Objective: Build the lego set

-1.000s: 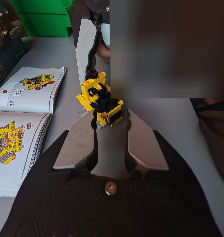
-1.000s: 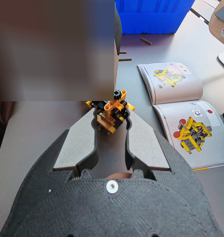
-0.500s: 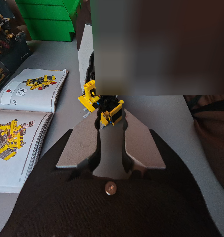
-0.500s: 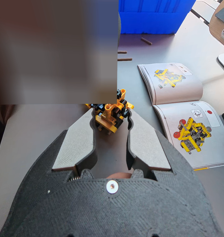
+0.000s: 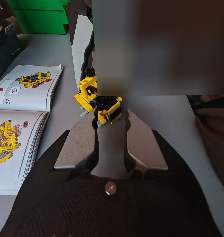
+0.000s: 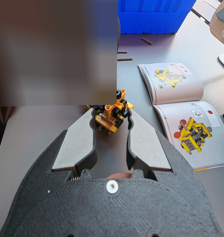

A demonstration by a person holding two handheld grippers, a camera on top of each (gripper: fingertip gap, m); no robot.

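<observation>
Showing blue bin, right view only

The right claw stands spread around the yellow model on the grey tabletop, tips flanking it. An open booklet lies to the right. Farther back, three dark axles lie near a blue bin.

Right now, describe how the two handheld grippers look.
Both match: the left gripper and right gripper each have a black ribbed 3D-printed body, one silver centre screw, and two light-grey wedge fingers with wavy black pads. The right shows a small spring.
</observation>
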